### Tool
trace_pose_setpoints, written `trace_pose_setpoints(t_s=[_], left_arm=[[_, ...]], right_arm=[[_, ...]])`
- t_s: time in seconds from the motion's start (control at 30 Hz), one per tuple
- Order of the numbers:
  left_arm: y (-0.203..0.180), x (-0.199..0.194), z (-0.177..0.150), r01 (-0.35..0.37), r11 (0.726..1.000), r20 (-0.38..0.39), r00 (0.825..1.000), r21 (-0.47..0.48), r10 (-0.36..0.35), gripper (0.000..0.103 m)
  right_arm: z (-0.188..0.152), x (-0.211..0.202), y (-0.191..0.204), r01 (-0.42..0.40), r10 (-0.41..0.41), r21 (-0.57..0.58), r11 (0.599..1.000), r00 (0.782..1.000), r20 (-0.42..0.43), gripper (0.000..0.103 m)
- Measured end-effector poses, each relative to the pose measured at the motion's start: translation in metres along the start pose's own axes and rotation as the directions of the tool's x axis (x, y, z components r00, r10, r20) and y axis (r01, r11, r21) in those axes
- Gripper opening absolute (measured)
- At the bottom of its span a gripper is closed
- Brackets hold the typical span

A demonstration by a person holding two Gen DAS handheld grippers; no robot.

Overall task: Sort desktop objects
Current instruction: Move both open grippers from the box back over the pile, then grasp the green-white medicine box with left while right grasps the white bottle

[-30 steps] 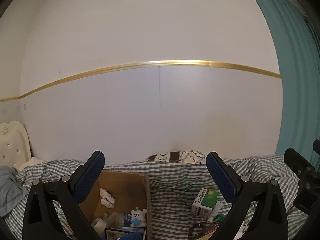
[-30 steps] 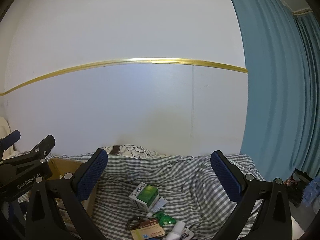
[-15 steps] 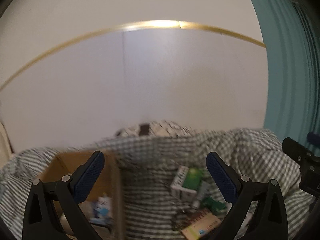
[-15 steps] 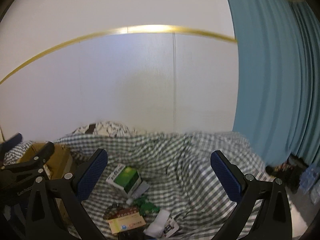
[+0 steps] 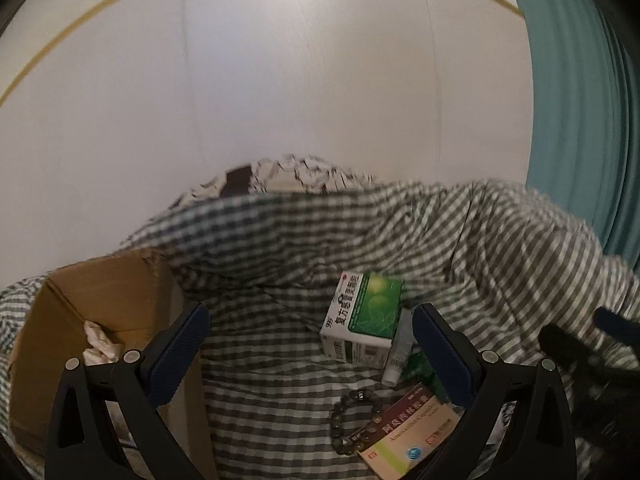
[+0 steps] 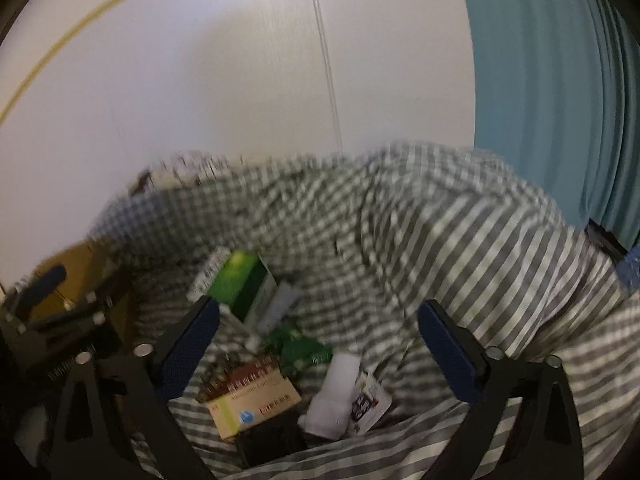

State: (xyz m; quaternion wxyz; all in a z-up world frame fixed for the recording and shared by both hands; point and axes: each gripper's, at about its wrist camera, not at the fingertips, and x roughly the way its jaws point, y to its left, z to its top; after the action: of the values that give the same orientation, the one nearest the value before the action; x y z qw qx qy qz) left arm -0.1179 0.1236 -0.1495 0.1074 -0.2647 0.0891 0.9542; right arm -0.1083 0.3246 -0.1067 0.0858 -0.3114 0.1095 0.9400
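Note:
A green and white medicine box (image 5: 362, 314) (image 6: 240, 288) lies on the checked bedspread (image 5: 288, 256) (image 6: 460, 240). Below it sit a small tube (image 5: 398, 354), a bead bracelet (image 5: 352, 420) and a red and cream capsule box (image 5: 408, 428) (image 6: 250, 398). A white rolled item (image 6: 334, 392) and a green packet (image 6: 298, 346) lie beside them. My left gripper (image 5: 310, 354) hangs open above the pile with nothing between its fingers. My right gripper (image 6: 318, 346) is wide apart over the same pile, its jaws closing, with nothing pressed between them.
An open cardboard box (image 5: 104, 308) with some items inside stands left of the pile. The other gripper (image 6: 52, 320) shows at the left edge of the right wrist view. A white wall rises behind the bed, a teal curtain (image 5: 580, 100) at the right.
Both grippers have dropped and tipped downward toward the bed. The pile of objects now sits between their fingers in both views, and much less wall is in sight.

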Motion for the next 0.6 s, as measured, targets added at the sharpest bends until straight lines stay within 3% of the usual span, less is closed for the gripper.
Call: trace_pose_setpoints(t_s=[0.17, 0.23, 0.6], left_arm=[[-0.01, 0.032, -0.009, 0.026, 0.997, -0.06, 0.998, 0.076, -0.021, 0.103], [-0.014, 0.049, -0.011, 0.068, 0.994, -0.089, 0.994, 0.085, -0.06, 0.103], [-0.021, 0.111, -0.024, 0.143, 0.985, -0.181, 0.976, 0.099, -0.123, 0.103]], right_arm=[[-0.02, 0.04, -0.012, -0.01, 0.013, 0.034, 0.999, 0.994, -0.106, 0.089], [-0.027, 0.055, -0.017, 0.012, -0.006, 0.039, 0.999, 0.988, -0.153, 0.081], [-0.051, 0.109, -0.034, 0.025, 0.006, 0.087, 0.996, 0.939, -0.344, 0.069]])
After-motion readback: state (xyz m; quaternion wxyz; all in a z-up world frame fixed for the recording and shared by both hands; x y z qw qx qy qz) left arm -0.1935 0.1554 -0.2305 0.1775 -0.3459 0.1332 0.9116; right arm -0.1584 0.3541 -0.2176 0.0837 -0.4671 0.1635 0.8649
